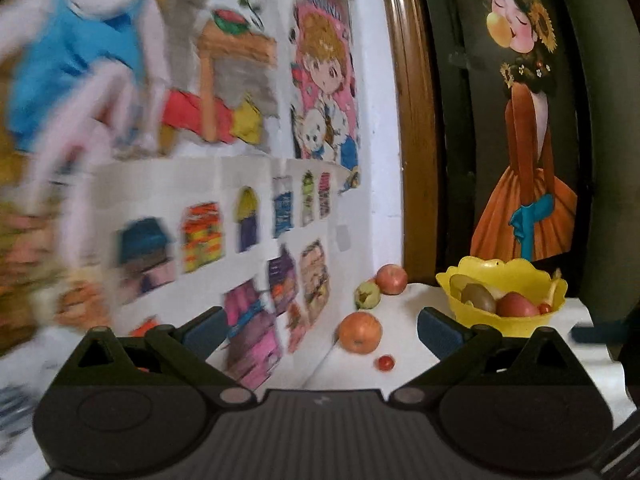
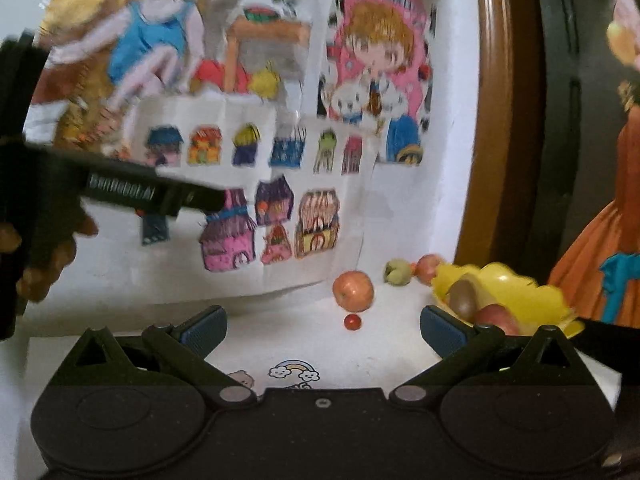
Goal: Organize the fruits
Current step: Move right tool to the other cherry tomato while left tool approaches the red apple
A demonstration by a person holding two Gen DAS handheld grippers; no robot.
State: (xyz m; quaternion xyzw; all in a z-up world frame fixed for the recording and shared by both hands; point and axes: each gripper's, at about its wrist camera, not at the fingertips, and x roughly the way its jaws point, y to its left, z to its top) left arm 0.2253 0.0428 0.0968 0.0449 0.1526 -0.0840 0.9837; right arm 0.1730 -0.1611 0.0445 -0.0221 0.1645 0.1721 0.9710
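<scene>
Left wrist view
Backdrop: white table [image 1: 404, 344] against a wall of coloured drawings [image 1: 248, 216], blurred on the left; a dark door stands behind the bowl.
Left tongs [image 1: 320, 326]: spread wide, nothing between the pads.
Loose fruit: orange apple [image 1: 359, 332] just ahead, between the pads; cherry tomato [image 1: 386, 362] beside it; green fruit [image 1: 367, 295] and red apple [image 1: 391, 279] farther on, by the wall.
Bowl [image 1: 520, 272]: yellow, ahead to the right, behind the right pad; holds a brown fruit, a red one, a small red one and some pale pieces.
Risk: round fruit probably rolls if one pad nudges it first.

Right wrist view
Surface: same white table [image 2: 400, 344], stickers near the tongs.
Right tongs [image 2: 322, 326]: wide, empty.
Left tongs [image 2: 156, 196]: cross high on the left, held by a gloved hand [image 2: 36, 240]; the opening is not clear from here.
Fruit: apple [image 2: 353, 290] and tomato [image 2: 353, 322] ahead, slightly right; green fruit [image 2: 398, 272] beyond.
Bowl [image 2: 516, 288]: close at right, already fairly full.
Risk: both tongs face the same apple and may collide; fruit dropped on the heap could bounce out.
</scene>
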